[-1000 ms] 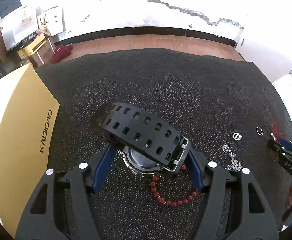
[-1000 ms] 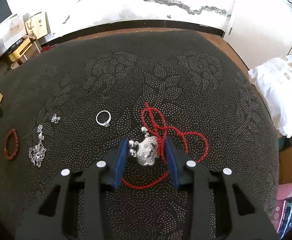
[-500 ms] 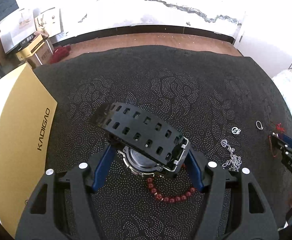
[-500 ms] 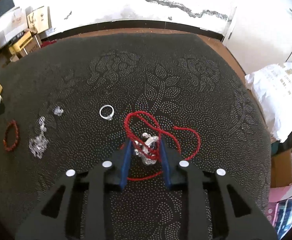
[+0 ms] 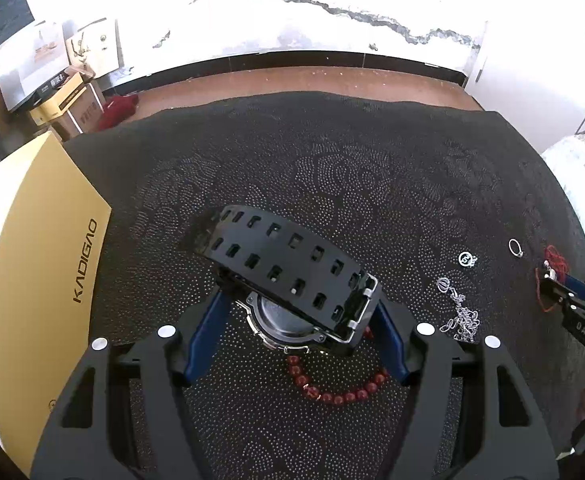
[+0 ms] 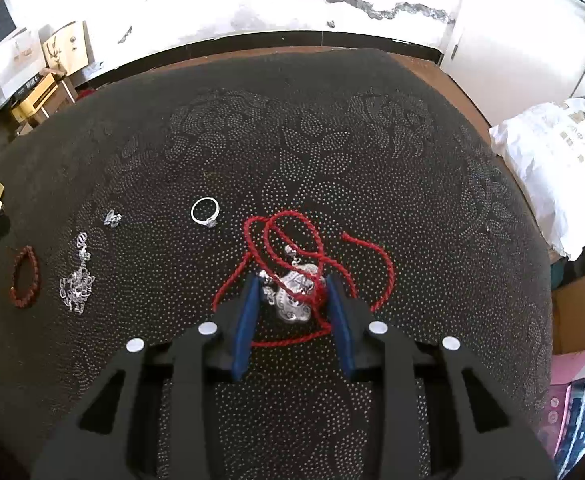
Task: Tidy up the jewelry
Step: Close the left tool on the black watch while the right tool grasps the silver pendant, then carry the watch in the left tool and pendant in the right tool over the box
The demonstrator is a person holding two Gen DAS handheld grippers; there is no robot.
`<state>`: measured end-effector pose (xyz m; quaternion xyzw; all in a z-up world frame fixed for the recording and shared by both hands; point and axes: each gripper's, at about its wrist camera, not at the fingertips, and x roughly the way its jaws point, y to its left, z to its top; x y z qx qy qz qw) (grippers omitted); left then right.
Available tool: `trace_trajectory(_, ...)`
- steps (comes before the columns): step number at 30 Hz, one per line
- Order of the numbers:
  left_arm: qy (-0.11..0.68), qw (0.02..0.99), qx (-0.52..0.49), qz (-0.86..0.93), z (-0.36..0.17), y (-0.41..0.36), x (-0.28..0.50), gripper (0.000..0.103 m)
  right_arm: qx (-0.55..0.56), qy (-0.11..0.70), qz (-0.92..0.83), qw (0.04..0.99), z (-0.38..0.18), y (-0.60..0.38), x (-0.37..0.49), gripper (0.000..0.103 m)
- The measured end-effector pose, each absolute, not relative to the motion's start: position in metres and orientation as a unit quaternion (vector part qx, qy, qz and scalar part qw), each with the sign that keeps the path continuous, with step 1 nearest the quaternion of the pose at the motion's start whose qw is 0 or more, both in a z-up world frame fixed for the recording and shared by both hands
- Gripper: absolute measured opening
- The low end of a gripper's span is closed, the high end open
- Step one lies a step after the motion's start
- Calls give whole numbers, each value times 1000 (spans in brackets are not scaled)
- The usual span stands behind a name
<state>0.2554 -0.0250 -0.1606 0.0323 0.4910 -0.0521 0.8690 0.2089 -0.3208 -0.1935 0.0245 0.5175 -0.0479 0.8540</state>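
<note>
Holding black plastic watch (image 5: 292, 276) clamped in left gripper (image 5: 298, 312); right gripper (image 6: 294, 300) closed around silver pendant (image 6: 294, 294) on red cord (image 6: 288, 236). Left lying loose on black cloth (image 6: 332, 140): silver ring (image 6: 205, 211), tangled silver chain (image 6: 77, 284), red bead bracelet (image 6: 25, 278); nothing boxed.

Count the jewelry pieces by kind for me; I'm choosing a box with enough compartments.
Watch: 1
Red bead bracelet: 1
Silver chain: 1
Small silver charm: 1
Silver ring: 1
Red cord necklace with silver pendant: 1
Total: 6

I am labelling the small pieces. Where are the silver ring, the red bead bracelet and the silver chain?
silver ring (image 6: 205, 211): right wrist view, on its band.
red bead bracelet (image 6: 25, 280): right wrist view, on its beads.
silver chain (image 6: 77, 285): right wrist view, on its heaped links.
</note>
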Motion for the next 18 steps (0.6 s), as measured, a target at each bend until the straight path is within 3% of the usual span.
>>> trace_trajectory(18,476,877,26,-63,-118,-11,206,66,-6,470,22,882,-117,-241,176,34)
